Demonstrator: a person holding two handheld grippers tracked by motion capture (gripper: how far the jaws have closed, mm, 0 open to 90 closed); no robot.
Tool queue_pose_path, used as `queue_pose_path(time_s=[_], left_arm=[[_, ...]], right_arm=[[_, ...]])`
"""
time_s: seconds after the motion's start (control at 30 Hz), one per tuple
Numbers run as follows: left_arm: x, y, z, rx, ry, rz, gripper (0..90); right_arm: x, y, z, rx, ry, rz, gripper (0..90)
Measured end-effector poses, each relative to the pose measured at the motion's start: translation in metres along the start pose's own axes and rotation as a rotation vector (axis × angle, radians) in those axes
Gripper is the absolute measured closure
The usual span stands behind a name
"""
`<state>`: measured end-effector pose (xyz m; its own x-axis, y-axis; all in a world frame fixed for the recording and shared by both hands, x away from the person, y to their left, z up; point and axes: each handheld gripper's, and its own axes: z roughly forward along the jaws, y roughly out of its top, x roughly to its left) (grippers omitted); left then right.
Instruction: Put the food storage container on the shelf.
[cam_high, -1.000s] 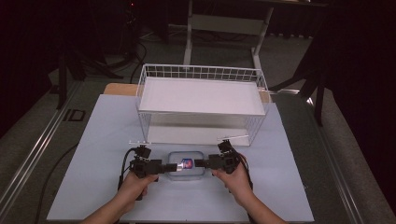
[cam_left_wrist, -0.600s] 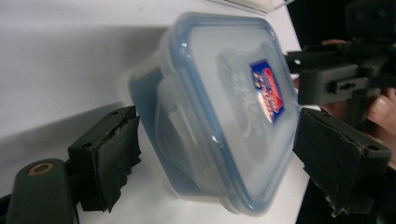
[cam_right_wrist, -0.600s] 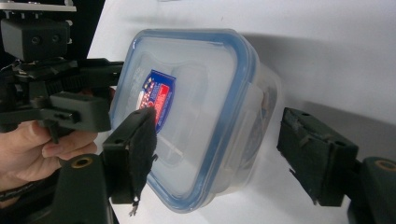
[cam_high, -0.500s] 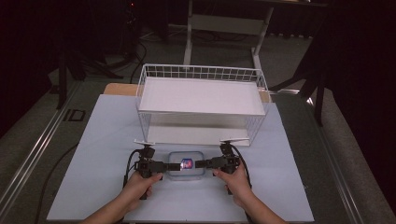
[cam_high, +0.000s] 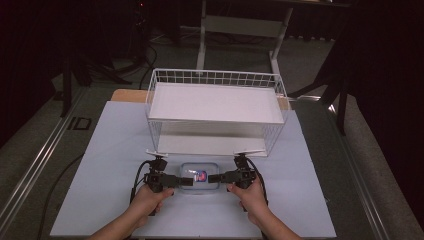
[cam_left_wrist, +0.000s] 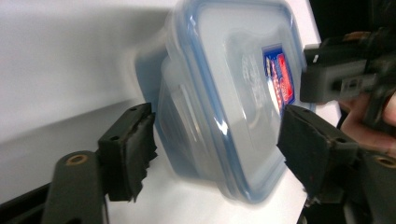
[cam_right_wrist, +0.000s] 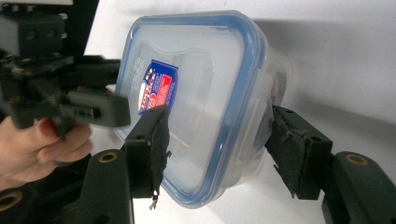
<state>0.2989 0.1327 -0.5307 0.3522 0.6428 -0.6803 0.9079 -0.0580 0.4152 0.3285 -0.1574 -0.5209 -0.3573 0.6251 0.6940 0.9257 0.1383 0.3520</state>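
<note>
Clear container (cam_high: 199, 176) clamped at ends by closing left tool (cam_high: 183, 182), right tool (cam_high: 214, 178); basket (cam_high: 215, 79) near.

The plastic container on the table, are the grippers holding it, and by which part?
The clear lidded container sits between both grippers' jaws, which have just been closing: left gripper at one short end, right gripper at the other. Whether the pads press yet cannot be told.

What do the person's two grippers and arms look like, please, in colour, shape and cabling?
Both the left gripper and the right gripper are black, each with two blocky fingers faced with worn, ragged dark pads. A black cable loops from each. The forearms are bare, with no sleeves.
</note>
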Motion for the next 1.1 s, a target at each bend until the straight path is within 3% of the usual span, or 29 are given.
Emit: queue_pose_path(time_s=[0.1, 0.2, 0.33, 0.4, 0.63, 0.8, 1.1], left_arm=[[-0.01, -0.007, -0.005, -0.019, 0.047, 0.057, 37.1], [-0.014, -0.012, -0.006, -0.035, 0.065, 0.079, 37.9], [-0.016, -0.019, -0.009, -0.065, 0.062, 0.054, 42.2], [-0.018, -0.021, -0.01, -0.069, 0.076, 0.078, 44.1], [-0.022, -0.025, -0.01, -0.117, 0.106, 0.083, 44.5], [-0.03, -0.015, -0.012, -0.165, 0.114, 0.117, 44.5], [-0.043, 0.023, -0.008, -0.238, 0.086, 0.185, 44.6]], right_arm=[[0.006, -0.006, -0.002, -0.029, -0.025, -0.033, 41.2], [0.008, -0.01, -0.004, -0.042, -0.027, -0.058, 42.9], [0.012, -0.015, -0.006, -0.062, -0.042, -0.078, 44.6], [0.015, -0.017, -0.007, -0.06, -0.052, -0.101, 45.0], [0.019, -0.021, -0.008, -0.096, -0.065, -0.137, 45.0], [0.021, -0.015, -0.014, -0.129, -0.069, -0.168, 44.9], [0.024, 0.009, -0.04, -0.232, -0.097, -0.214, 44.9]])
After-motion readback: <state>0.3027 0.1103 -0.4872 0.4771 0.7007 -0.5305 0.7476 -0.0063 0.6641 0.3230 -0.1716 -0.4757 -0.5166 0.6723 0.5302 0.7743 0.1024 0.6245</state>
